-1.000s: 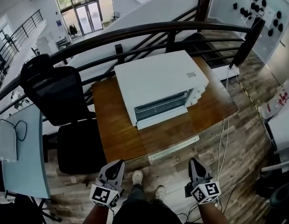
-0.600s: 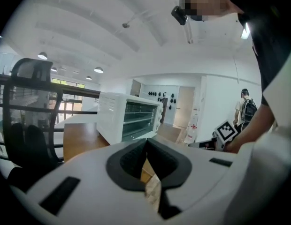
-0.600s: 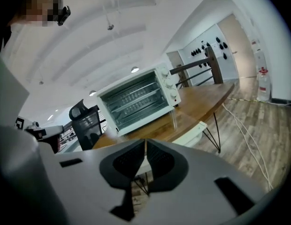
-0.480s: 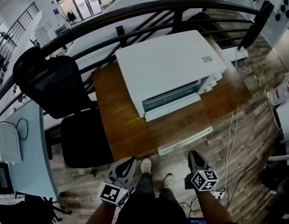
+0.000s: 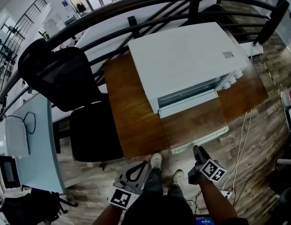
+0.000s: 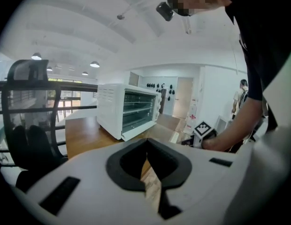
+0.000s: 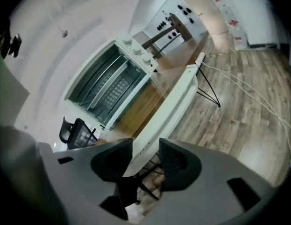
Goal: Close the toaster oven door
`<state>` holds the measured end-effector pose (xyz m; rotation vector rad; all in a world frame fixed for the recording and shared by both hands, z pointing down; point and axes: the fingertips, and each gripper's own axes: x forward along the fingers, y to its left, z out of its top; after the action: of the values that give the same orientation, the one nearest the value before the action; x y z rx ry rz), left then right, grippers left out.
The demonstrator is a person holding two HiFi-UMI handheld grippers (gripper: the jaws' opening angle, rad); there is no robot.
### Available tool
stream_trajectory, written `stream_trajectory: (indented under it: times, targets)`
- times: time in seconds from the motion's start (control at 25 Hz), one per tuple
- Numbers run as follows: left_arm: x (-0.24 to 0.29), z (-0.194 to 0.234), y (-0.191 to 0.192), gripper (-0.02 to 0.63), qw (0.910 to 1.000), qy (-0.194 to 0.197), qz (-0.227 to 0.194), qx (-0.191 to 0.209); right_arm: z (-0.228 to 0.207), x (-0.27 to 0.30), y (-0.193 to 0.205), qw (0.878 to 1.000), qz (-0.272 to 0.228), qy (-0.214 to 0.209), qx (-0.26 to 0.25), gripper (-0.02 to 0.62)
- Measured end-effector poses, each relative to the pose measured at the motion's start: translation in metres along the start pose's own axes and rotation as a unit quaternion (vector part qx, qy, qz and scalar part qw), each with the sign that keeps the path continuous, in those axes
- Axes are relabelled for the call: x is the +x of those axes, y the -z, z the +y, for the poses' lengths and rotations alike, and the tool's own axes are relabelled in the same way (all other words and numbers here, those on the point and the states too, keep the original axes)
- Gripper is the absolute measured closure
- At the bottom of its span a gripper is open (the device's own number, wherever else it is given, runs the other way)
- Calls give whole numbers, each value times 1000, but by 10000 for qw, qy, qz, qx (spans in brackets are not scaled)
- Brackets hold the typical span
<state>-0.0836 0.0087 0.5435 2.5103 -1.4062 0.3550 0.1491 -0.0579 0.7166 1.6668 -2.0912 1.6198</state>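
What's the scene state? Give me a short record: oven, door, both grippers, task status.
toaster oven: white, on the wooden table
door: open, folded down flat toward the person
left gripper: shut, empty, low by the person's legs
right gripper: jaws opening, nothing between them, pointed toward the door, not touching it
office chair: black, left of the table
task status: door not yet closed

A black office chair (image 5: 61, 74) stands beside the wooden table (image 5: 131, 116), a dark railing (image 5: 136, 4) behind both.
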Motion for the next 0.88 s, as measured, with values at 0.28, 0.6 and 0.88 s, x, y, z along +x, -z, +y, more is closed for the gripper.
stream_trajectory:
  times: [0.28,0.6,0.88]
  targets:
    - [-10,6,20,595,9979,-166,235,-579,2,19,-1,9934,-136,-211,1118,434]
    - [9,14,20,595,9975,27,268,-652,7,13,-8,9867,-214,-168,1605,506]
    - [48,-21,33,471,9911,1039,759,347,36,-9,-24,9895,-320,-412,1346,520]
